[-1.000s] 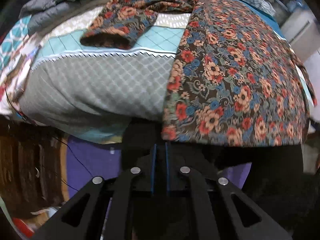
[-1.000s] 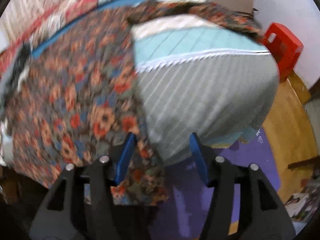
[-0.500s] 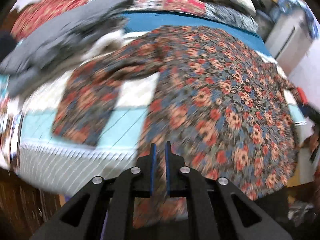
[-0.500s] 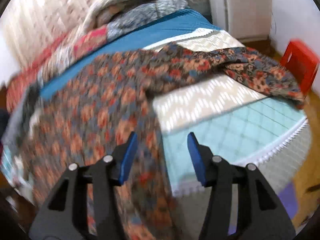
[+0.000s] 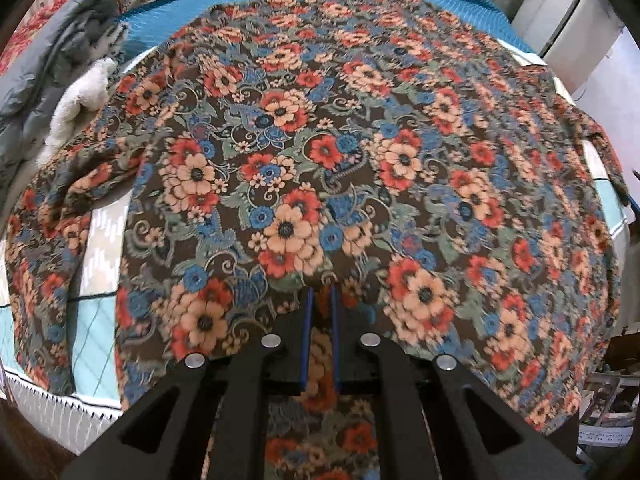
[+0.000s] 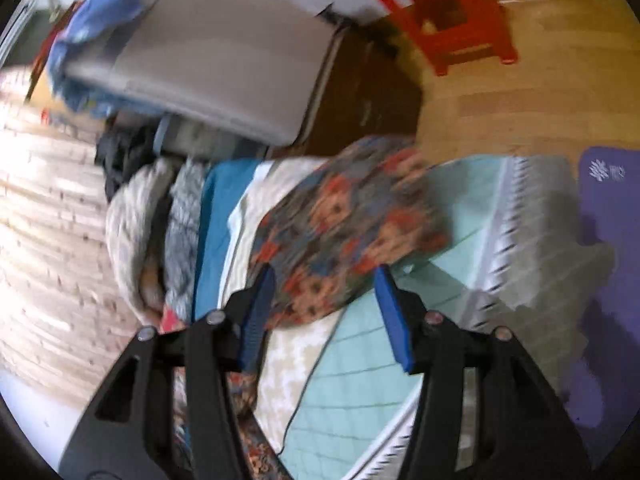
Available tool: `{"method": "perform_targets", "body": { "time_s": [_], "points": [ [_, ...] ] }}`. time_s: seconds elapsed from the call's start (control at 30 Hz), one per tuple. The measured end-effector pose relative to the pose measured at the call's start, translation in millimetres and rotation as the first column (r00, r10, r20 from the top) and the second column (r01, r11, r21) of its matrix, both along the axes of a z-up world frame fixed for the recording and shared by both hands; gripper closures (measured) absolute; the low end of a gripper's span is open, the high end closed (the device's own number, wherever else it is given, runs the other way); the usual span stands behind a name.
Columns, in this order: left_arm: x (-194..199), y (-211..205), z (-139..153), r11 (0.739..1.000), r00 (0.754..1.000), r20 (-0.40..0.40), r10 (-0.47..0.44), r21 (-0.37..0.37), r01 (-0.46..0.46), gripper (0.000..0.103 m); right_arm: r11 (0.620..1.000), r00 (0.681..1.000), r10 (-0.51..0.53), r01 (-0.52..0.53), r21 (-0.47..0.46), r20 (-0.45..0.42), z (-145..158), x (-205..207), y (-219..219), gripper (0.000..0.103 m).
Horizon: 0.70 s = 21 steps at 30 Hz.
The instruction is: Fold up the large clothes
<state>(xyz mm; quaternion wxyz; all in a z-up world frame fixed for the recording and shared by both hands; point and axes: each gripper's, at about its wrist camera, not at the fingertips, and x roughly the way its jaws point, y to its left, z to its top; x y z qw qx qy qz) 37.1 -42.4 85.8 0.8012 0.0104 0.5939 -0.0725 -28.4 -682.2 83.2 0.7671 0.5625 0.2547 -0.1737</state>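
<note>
A large brown floral garment lies spread over the bed, its left sleeve hanging toward the bed's front edge. My left gripper hovers just above the garment's lower middle, its blue pads nearly together with nothing clearly clamped between them. In the right wrist view the garment's right sleeve lies on the teal quilt. My right gripper is open and empty, its pads on either side of the sleeve end, close above it.
A grey jacket and white fluffy item lie at the bed's left. Folded blankets are stacked at the bed's far side. A red stool, a grey cabinet and a purple mat surround the bed.
My left gripper rose from below the bed's edge to above the garment's middle. My right gripper swung right from the garment's hem to the right sleeve, staying open.
</note>
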Motion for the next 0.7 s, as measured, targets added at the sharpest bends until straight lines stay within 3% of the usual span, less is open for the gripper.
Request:
{"method": "perform_targets", "body": {
  "time_s": [0.1, 0.2, 0.27, 0.3, 0.33, 0.37, 0.43, 0.5, 0.6, 0.7],
  "points": [
    [6, -8, -2, 1.000, 1.000, 0.024, -0.006, 0.028, 0.005, 0.088, 0.998, 1.000, 0.016, -0.017, 0.056, 0.013, -8, -3, 2, 0.053],
    [12, -22, -3, 0.998, 0.999, 0.034, -0.010, 0.064, 0.008, 0.088, 0.998, 0.999, 0.035, -0.034, 0.052, -0.032, -17, 8, 13, 0.053],
    [15, -25, -3, 0.997, 0.999, 0.039, -0.013, 0.076, 0.010, 0.088, 0.999, 0.998, 0.014, -0.011, 0.049, -0.060, -25, 16, 14, 0.065],
    [15, -27, -2, 0.997, 0.999, 0.040, -0.014, 0.081, 0.011, 0.088, 0.999, 0.998, 0.000, 0.003, 0.040, -0.069, -29, 21, 11, 0.092],
    [16, -28, -1, 0.997, 0.999, 0.042, -0.016, 0.082, 0.013, 0.088, 1.000, 0.996, -0.014, 0.016, 0.022, -0.093, -29, 25, 8, 0.099],
    [16, -29, 1, 0.997, 0.999, 0.043, -0.016, 0.082, 0.013, 0.088, 0.999, 0.993, -0.041, 0.041, -0.002, -0.113, -26, 25, 3, 0.099],
    [15, -22, 10, 0.996, 0.997, 0.073, -0.022, 0.090, 0.015, 0.088, 0.991, 0.992, -0.110, 0.105, -0.083, -0.065, 6, 20, -13, 0.100],
    [18, -21, 17, 0.994, 0.994, 0.106, -0.027, 0.107, 0.016, 0.088, 0.982, 0.994, -0.111, 0.111, -0.150, 0.006, 48, 22, -28, 0.100],
    [35, -24, 12, 0.996, 0.997, 0.075, -0.020, 0.083, 0.013, 0.088, 0.957, 1.000, 0.021, -0.021, -0.289, 0.000, 102, 55, -11, 0.100],
    [44, -23, 6, 0.999, 0.999, 0.054, 0.005, 0.048, -0.007, 0.088, 0.864, 0.979, 0.200, -0.190, -0.466, -0.028, 157, 94, 46, 0.099]
  ]
}}
